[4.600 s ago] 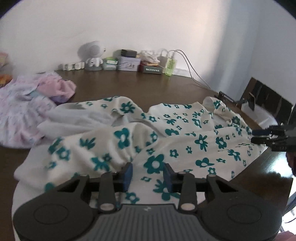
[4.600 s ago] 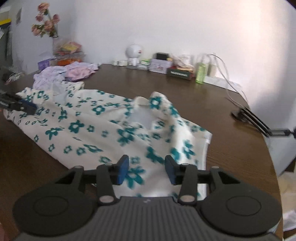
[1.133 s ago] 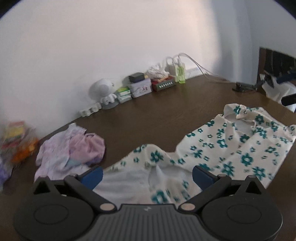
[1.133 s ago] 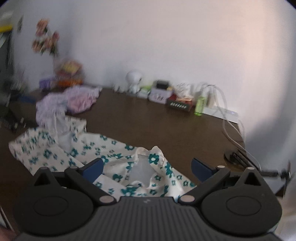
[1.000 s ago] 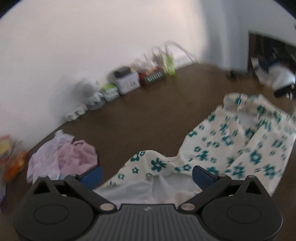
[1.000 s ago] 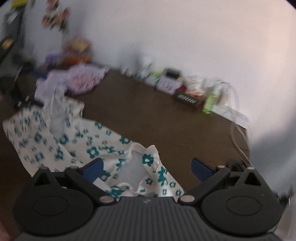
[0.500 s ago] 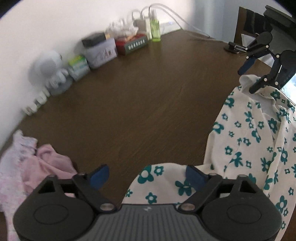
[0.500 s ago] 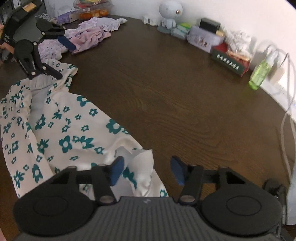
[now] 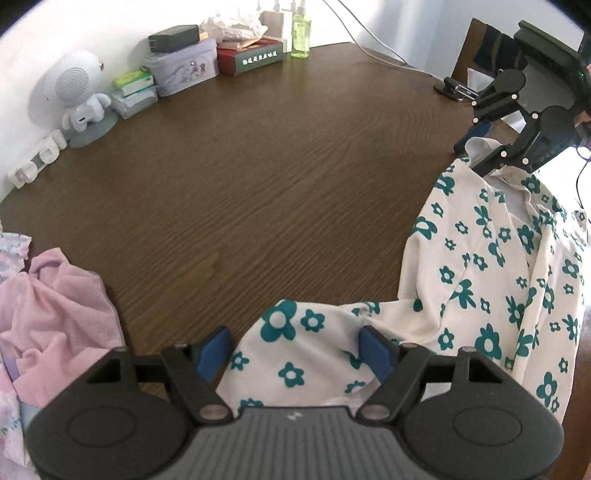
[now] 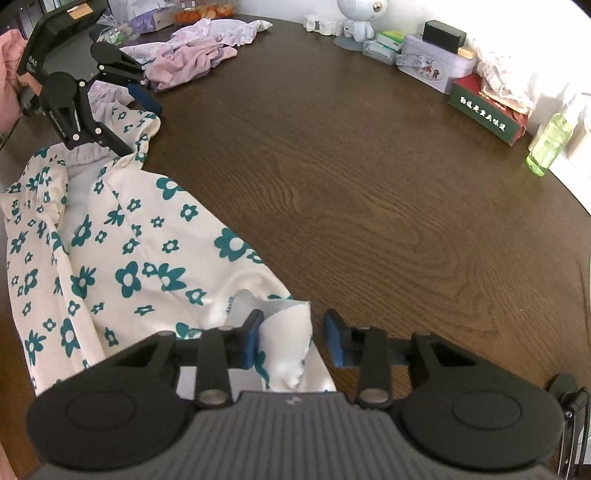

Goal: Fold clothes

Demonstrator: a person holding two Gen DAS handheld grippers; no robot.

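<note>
A cream garment with teal flowers [image 9: 480,280] lies crumpled along the near side of the brown table [image 9: 258,166]. My left gripper [image 9: 295,350] points steeply down over one end of the garment's edge. Its jaws are closing with a fold of flowered cloth between them, and the pads are not pressing it. My right gripper [image 10: 291,339] stands over the other end [image 10: 288,332]. Its jaws are closing too; a white upturned corner sits between them against the left pad, with a gap at the right pad. Each gripper shows in the other's view: right gripper [image 9: 474,147], left gripper [image 10: 136,122].
A pile of pink and lilac clothes [image 9: 55,314] lies left of the left gripper. Along the wall stand a white robot-shaped speaker [image 9: 79,96], tins and boxes [image 9: 181,70], a green bottle [image 9: 301,31] and cables. A black clamp [image 9: 454,88] sits at the table's right edge.
Both grippers have dropped and tilted down from a high view of the room onto the garment's edge. Both pairs of jaws have narrowed from wide open, the right far more than the left.
</note>
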